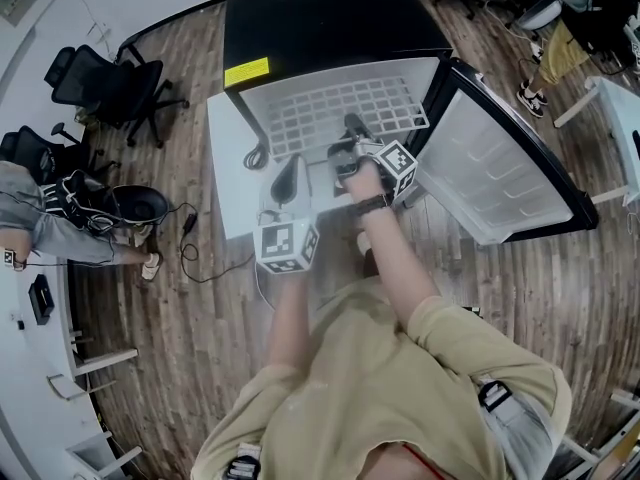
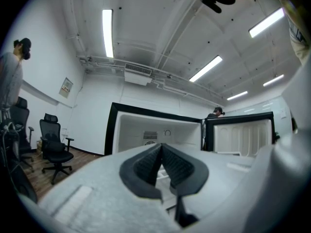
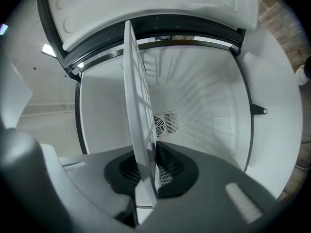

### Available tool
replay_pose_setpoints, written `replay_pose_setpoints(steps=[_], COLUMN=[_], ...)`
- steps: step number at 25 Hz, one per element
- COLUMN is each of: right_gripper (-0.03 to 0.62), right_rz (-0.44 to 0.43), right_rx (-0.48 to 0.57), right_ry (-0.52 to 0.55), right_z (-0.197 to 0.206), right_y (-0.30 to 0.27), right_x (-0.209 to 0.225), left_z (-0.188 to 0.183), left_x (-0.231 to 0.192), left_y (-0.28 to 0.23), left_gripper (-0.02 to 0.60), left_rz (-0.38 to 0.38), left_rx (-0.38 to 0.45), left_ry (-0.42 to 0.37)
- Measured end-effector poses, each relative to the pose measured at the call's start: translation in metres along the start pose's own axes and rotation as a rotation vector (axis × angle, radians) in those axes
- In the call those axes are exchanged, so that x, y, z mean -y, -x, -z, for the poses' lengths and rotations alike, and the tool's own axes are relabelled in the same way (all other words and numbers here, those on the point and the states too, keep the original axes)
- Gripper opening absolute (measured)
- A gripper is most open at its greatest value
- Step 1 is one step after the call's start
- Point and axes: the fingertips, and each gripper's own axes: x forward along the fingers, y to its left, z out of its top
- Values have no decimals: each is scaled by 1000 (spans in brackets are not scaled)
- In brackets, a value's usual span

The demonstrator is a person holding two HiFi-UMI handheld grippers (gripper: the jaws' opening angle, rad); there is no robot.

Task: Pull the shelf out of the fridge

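Note:
A black mini fridge (image 1: 320,18) stands open, its door (image 1: 500,168) swung to the right. The white wire shelf (image 1: 340,113) sticks partway out of the front. My right gripper (image 1: 351,133) is shut on the shelf's front edge. In the right gripper view the shelf (image 3: 138,106) runs edge-on between the dark pads of the right gripper (image 3: 148,174), with the white fridge interior (image 3: 204,110) behind. My left gripper (image 1: 292,168) hangs left of the right one, apart from the shelf. Its jaws meet at the tip with nothing between them in the left gripper view (image 2: 162,147), facing the fridge (image 2: 146,130).
The fridge rests on a white base (image 1: 225,168) on a wooden floor. Black office chairs (image 1: 110,83) and a seated person (image 1: 60,218) are at the left, with a cable (image 1: 200,258) on the floor. A white table (image 1: 620,108) stands at the right.

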Motion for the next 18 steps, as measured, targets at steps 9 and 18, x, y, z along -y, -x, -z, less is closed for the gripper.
replay_pose_setpoints(steps=[9, 18], right_gripper=[35, 31], right_rz=[-22, -49], right_rx=[0, -31], right_ry=[25, 107], right_z=[7, 12], right_y=[44, 96], right_x=[-3, -15], left_z=[3, -12], left_x=[16, 11], left_y=[29, 50], left_gripper=[2, 2], left_rz=[30, 14], left_rx=[-4, 31], left_ry=[0, 1])
